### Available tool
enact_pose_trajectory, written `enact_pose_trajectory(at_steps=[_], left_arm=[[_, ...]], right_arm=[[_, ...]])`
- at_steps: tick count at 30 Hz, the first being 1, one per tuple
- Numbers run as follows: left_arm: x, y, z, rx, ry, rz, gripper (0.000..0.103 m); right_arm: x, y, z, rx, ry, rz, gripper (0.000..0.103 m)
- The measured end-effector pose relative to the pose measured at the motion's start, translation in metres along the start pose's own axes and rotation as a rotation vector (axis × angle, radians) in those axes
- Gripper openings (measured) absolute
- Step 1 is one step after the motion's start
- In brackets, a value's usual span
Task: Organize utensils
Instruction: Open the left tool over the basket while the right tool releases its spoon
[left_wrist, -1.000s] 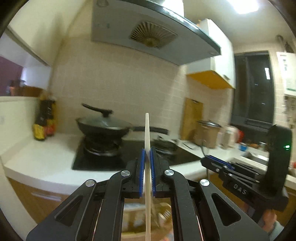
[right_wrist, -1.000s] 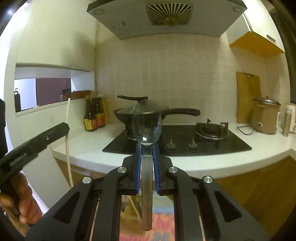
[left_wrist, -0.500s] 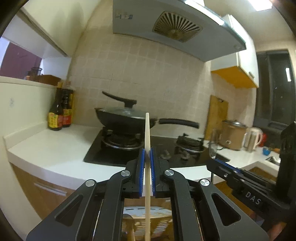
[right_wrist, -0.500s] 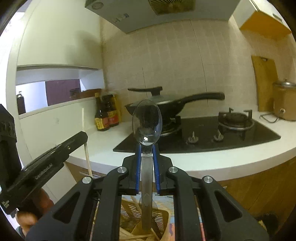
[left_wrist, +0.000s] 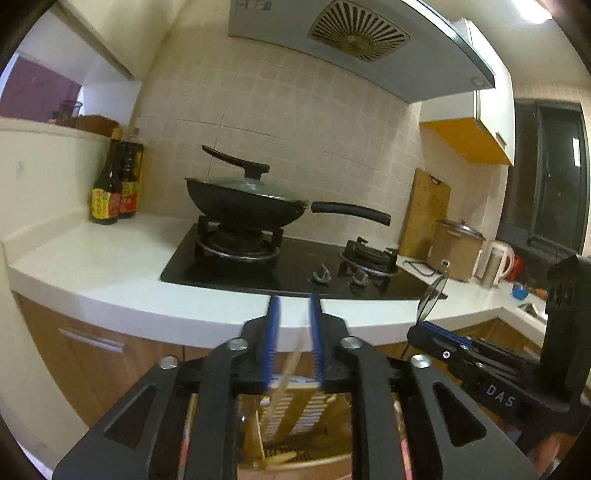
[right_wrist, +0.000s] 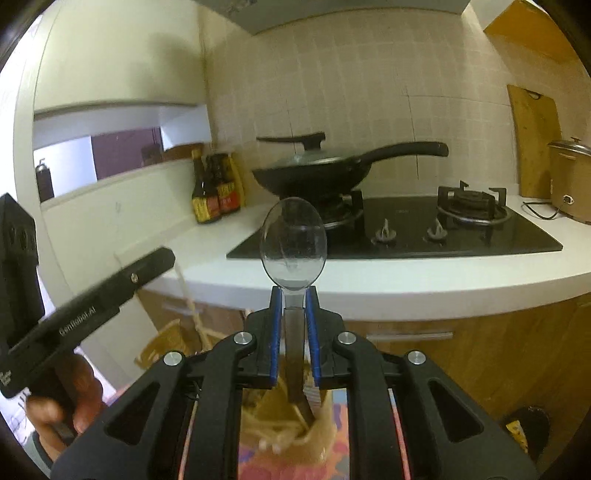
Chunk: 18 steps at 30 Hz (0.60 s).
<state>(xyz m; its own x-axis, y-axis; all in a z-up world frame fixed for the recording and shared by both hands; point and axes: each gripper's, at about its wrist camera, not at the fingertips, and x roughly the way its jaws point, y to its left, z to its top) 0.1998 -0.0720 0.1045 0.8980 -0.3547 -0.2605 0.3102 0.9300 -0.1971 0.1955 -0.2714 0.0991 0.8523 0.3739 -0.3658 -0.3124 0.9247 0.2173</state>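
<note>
Open now where it was clamped, my left tool (left_wrist: 294, 341) drops the chopstick (left_wrist: 286, 376) into the holder (left_wrist: 291, 410) below, so next my right tool (right_wrist: 291, 334), gripping the spoon (right_wrist: 293, 247), lowers and releases.

A home kitchen. A lidded wok (left_wrist: 243, 206) sits on the gas hob (left_wrist: 295, 266) under an extractor hood (left_wrist: 358, 40). Sauce bottles (left_wrist: 114, 188) stand on the white bench (left_wrist: 92, 258).

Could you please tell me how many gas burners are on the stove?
2. The left burner sits under the wok; the right burner stands bare, toward the slow cooker. Both show in either view; none seems hidden.
</note>
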Motion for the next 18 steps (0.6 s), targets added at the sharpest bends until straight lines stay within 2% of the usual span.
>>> enact_pose_trajectory(at_steps=[2, 3, 5, 9, 13, 17, 18], left_arm=[[-0.006, -0.001, -0.002, 0.0, 0.011, -0.009, 0.05], [-0.009, -0.002, -0.003, -0.003, 0.008, -0.016, 0.051], [-0.018, -0.006, -0.007, -0.004, 0.008, -0.028, 0.051], [-0.037, -0.012, -0.018, -0.017, 0.0, -0.048, 0.058], [-0.051, -0.016, -0.04, -0.017, 0.021, -0.076, 0.059], [-0.061, -0.02, -0.068, 0.031, 0.053, -0.053, 0.059], [-0.064, -0.019, -0.074, 0.038, 0.071, -0.025, 0.059]], right_arm=[[-0.008, -0.001, -0.001, 0.005, 0.035, 0.018, 0.046], [-0.015, -0.002, -0.001, 0.009, 0.03, 0.019, 0.056], [-0.036, 0.0, -0.002, 0.001, 0.009, 0.01, 0.056], [-0.078, 0.003, -0.01, 0.019, -0.006, -0.008, 0.055], [-0.107, 0.018, -0.037, -0.021, 0.05, -0.003, 0.055], [-0.118, 0.038, -0.078, -0.078, 0.127, -0.028, 0.055], [-0.118, 0.04, -0.089, -0.08, 0.14, -0.05, 0.055]])
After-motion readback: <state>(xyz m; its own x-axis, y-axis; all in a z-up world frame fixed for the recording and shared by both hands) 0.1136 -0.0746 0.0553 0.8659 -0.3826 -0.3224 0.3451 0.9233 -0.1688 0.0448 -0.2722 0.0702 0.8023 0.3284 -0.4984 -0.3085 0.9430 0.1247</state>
